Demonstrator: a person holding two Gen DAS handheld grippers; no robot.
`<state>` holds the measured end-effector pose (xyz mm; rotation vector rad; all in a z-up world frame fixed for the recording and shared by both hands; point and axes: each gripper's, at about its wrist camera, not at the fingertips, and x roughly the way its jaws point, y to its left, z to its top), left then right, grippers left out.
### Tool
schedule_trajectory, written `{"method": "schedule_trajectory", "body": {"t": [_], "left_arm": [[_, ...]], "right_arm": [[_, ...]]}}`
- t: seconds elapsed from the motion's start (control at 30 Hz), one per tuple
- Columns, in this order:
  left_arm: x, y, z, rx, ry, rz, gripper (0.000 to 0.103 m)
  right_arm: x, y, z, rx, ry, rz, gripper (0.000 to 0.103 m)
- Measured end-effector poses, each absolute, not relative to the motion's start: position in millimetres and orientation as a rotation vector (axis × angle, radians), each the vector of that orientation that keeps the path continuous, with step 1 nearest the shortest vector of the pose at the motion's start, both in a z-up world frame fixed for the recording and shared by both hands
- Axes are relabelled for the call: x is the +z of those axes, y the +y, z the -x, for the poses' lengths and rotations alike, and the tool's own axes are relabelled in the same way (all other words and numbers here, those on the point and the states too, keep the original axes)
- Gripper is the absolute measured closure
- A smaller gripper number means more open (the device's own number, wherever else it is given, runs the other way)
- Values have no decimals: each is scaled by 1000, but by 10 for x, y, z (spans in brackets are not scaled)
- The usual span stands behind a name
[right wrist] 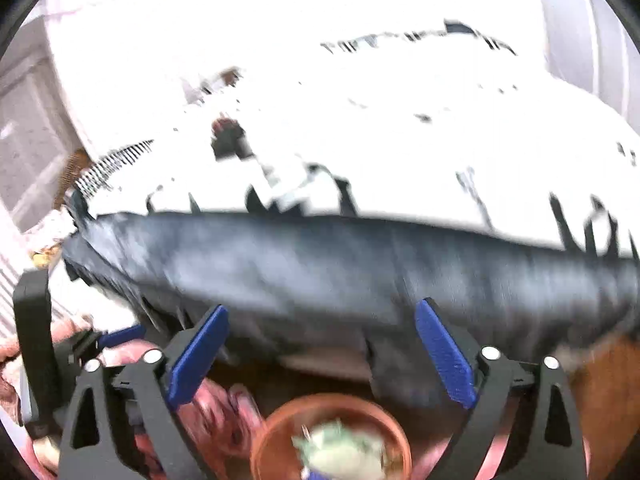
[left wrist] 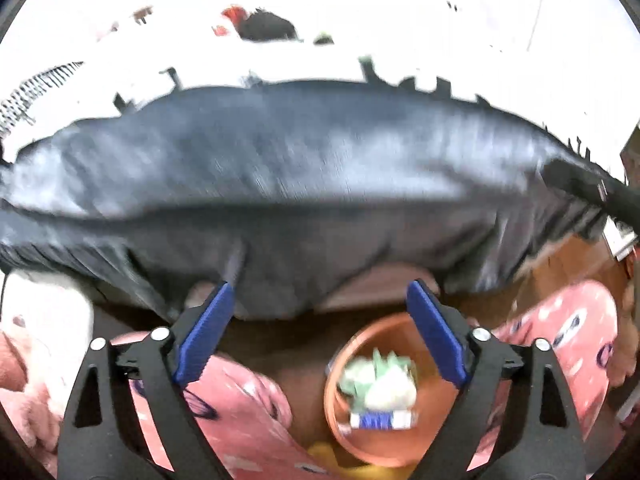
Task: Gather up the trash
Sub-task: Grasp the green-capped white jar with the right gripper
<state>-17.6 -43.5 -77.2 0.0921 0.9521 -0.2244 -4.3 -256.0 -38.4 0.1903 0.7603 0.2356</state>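
Both claws spread wide w/ nothing gripped: left claw [left wrist: 320,332], right claw [right wrist: 322,350]. Orange bin [left wrist: 400,332] (crumpled trash [left wrist: 380,388] inside) sits lower center; black bag [left wrist: 280,168] across mid-frame.

A wide black plastic trash bag [left wrist: 280,184] shows a glossy, wrinkled film with pale sheen. Below it, the round terracotta-orange bowl [left wrist: 404,444] looks smooth and matt, holding crumpled white-and-green paper scraps [left wrist: 380,384]. Each hand-held gripper has ribbed matt blue plastic pads [left wrist: 206,336] on black plastic arms with shiny metal bolts [left wrist: 160,334]. Pink patterned cloth [left wrist: 240,400] looks soft.
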Motion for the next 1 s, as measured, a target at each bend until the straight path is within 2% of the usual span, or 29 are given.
{"method": "schedule_trajectory", "body": {"t": [0.23, 0.33, 0.43, 0.47, 0.5, 0.6, 1.0], "left_arm": [[-457, -228, 189, -170, 864, -59, 13], [-477, -133, 179, -156, 879, -32, 13], [-479, -19, 139, -145, 897, -9, 13], [-495, 0, 145, -142, 899, -6, 13], [-506, 18, 143, -138, 902, -3, 13], [-532, 37, 119, -133, 910, 5, 13], [-446, 69, -38, -131, 914, 61, 13]], "right_arm": [[35, -2134, -1024, 265, 728, -27, 5], [-54, -1856, -1426, 244, 768, 100, 5], [-203, -1672, -1698, 196, 792, 211, 9], [-259, -1646, -1774, 186, 807, 233, 18], [-305, -1621, -1834, 187, 829, 244, 30], [-413, -1539, -1920, 219, 880, 242, 53], [-152, -2071, -1395, 184, 771, 32, 56]]}}
